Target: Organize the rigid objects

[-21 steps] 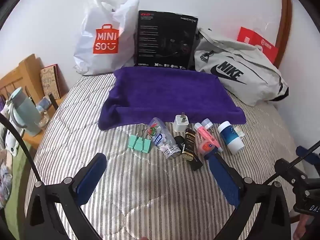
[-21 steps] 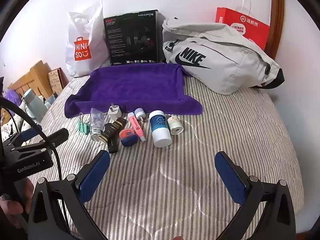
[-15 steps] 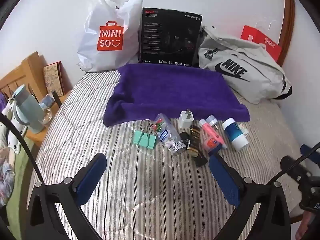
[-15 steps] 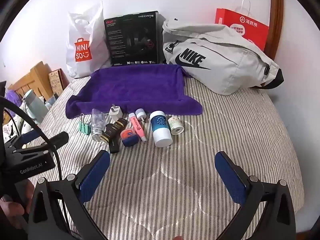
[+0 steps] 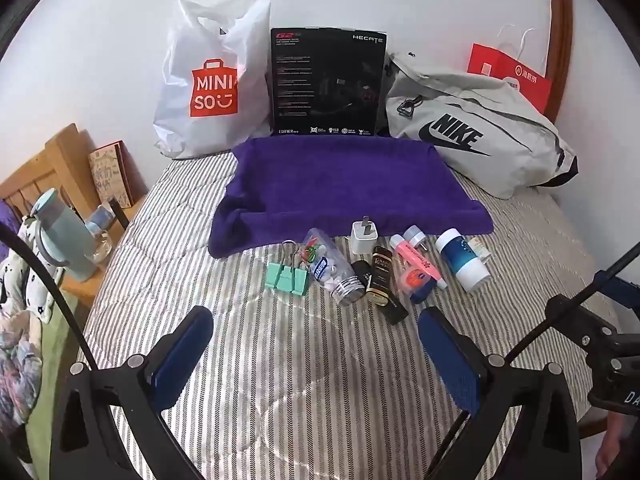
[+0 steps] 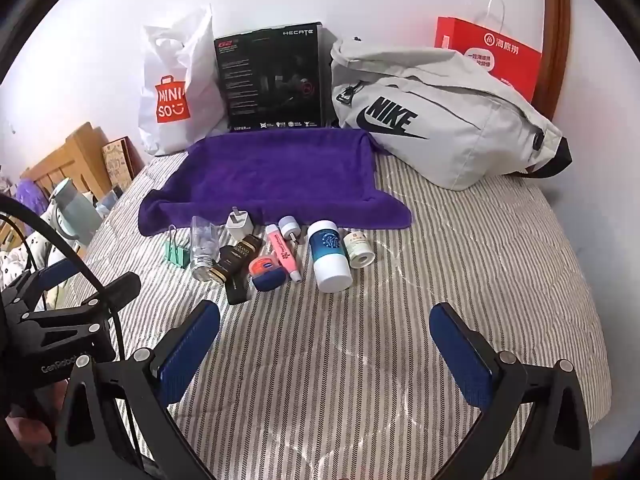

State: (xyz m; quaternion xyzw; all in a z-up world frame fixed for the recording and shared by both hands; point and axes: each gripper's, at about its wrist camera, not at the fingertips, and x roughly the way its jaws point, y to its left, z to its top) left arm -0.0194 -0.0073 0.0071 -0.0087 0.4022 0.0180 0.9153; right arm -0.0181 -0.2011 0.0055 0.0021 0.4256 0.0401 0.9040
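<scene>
A row of small items lies on the striped bed in front of a purple towel (image 5: 344,184) (image 6: 276,172): green binder clips (image 5: 287,277) (image 6: 176,254), a clear bottle (image 5: 334,267) (image 6: 201,246), a white charger plug (image 5: 364,234) (image 6: 239,224), a black tube (image 5: 383,280) (image 6: 236,268), a pink tube (image 5: 416,256) (image 6: 283,252), a blue-and-white bottle (image 5: 463,260) (image 6: 329,256) and a small white jar (image 6: 359,248). My left gripper (image 5: 316,328) hovers open just short of the row. My right gripper (image 6: 325,320) is open too, with nothing between its fingers.
Against the wall stand a white Miniso bag (image 5: 212,80), a black box (image 5: 328,82), a grey Nike bag (image 5: 476,132) and a red paper bag (image 6: 492,52). A wooden bedside stand with a teal bottle (image 5: 64,236) is at the left edge of the bed.
Both grippers have drifted slightly; the left view has shifted so the items sit a little further right and lower. Nothing was taken hold of or moved on the bed.
</scene>
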